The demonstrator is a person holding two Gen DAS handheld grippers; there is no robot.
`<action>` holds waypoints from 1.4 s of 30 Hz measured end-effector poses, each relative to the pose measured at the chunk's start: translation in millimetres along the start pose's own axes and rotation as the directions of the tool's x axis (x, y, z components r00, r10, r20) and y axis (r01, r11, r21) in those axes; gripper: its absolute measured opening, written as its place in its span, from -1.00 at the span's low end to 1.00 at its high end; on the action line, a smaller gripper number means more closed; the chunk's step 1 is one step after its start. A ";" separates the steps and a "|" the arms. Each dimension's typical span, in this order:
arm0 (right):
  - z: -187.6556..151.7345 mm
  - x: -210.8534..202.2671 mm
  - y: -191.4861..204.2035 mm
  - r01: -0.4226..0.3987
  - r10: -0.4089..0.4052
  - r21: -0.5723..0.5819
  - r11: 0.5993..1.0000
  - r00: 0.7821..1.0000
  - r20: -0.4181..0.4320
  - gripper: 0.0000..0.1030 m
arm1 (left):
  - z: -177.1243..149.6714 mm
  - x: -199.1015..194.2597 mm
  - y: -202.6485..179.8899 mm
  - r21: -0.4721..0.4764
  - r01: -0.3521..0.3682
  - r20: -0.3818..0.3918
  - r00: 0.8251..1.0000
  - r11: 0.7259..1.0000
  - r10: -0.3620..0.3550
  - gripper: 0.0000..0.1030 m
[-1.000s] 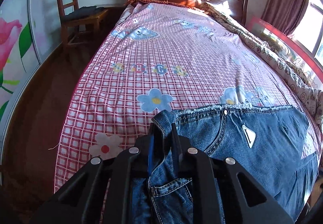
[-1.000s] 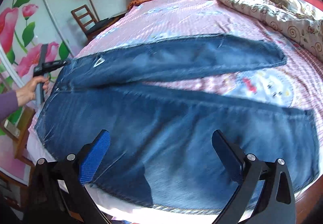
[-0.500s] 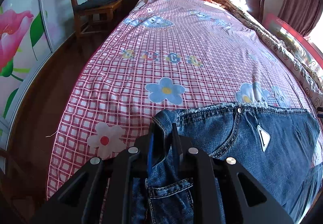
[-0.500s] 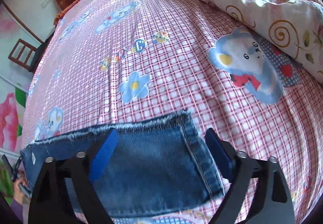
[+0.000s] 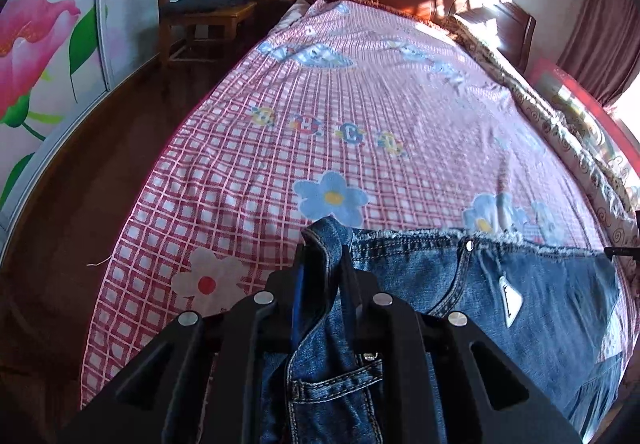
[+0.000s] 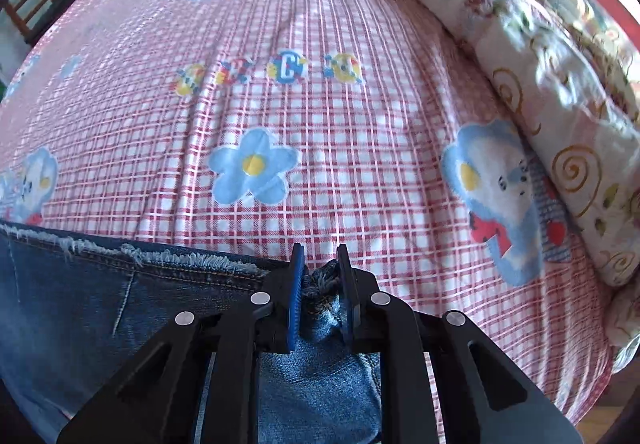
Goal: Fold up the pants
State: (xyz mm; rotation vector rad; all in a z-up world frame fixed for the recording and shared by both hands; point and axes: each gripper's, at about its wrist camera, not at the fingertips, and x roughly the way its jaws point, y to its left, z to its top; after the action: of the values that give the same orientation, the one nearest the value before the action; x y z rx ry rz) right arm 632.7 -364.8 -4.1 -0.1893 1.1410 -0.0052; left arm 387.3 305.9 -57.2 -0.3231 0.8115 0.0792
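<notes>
Denim fills the space under both tools: the jeans [image 5: 520, 308] lie spread across the near end of the bed [image 5: 360, 116], on its pink checked sheet. The left gripper [image 5: 324, 272] is clamped tight on the waistband corner, a tongue of blue cloth standing up between its fingers [image 5: 298, 308] and poking out just beyond their tips; I'd judge it is held there to pin that end. Away to its right, past the metal button, a small triangular patch [image 5: 512, 300] sits on the denim, and I can't read anything on it. The right gripper [image 6: 320, 280] is closing on the frayed hem, a bunched knot of fringe already caught between its pads [image 6: 296, 304], with the rest of the leg trailing off to the left of the fingers. That looks like both ends being secured for a fold. Ahead of the right fingertips the sheet shows printed letter blocks [image 6: 288, 68]; only a "C" reads clearly. A quilt [image 6: 540, 44] lies far right.
</notes>
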 end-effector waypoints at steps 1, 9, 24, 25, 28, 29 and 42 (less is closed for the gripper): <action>0.8 -12.5 0.8 0.001 -0.001 0.001 1.000 0.999 0.037 -0.71 | 1.2 -6.9 1.5 -0.020 0.027 0.026 0.999 0.999 -0.026 -0.74; -58.3 -129.6 -16.2 -0.062 0.058 0.003 0.998 0.951 0.304 -0.71 | -0.4 -82.0 3.2 -0.045 0.224 0.207 0.955 0.973 -0.211 -0.74; -357.2 -134.0 -48.9 -0.240 0.167 0.242 0.940 0.944 0.286 -0.71 | -140.9 -191.5 58.1 -0.206 0.363 0.300 0.907 0.909 -0.294 -0.60; -369.4 -126.8 -46.2 -0.236 0.165 0.248 0.940 0.948 0.273 -0.71 | -151.6 -188.1 61.8 -0.216 0.315 0.252 0.932 0.924 -0.259 -0.51; -394.1 -117.3 -42.2 -0.215 0.141 0.281 0.935 0.954 0.264 -0.60 | -180.5 -177.3 76.6 -0.272 0.147 0.117 0.986 0.951 -0.119 0.21; -398.8 -118.4 -42.4 -0.208 0.129 0.302 0.930 0.957 0.259 -0.35 | -189.3 -175.9 80.3 -0.293 0.117 0.087 0.992 0.949 -0.096 0.22; -436.3 -150.9 6.6 -0.590 0.446 0.460 0.663 0.805 0.390 -0.14 | -249.9 -204.2 79.4 -0.620 0.235 0.189 0.971 0.749 -0.148 0.70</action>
State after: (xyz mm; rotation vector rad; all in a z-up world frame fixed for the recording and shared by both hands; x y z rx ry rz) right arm 174.7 -407.4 -44.5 0.6729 0.8628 0.1909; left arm 56.7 313.8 -90.0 -1.0452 0.5952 0.1831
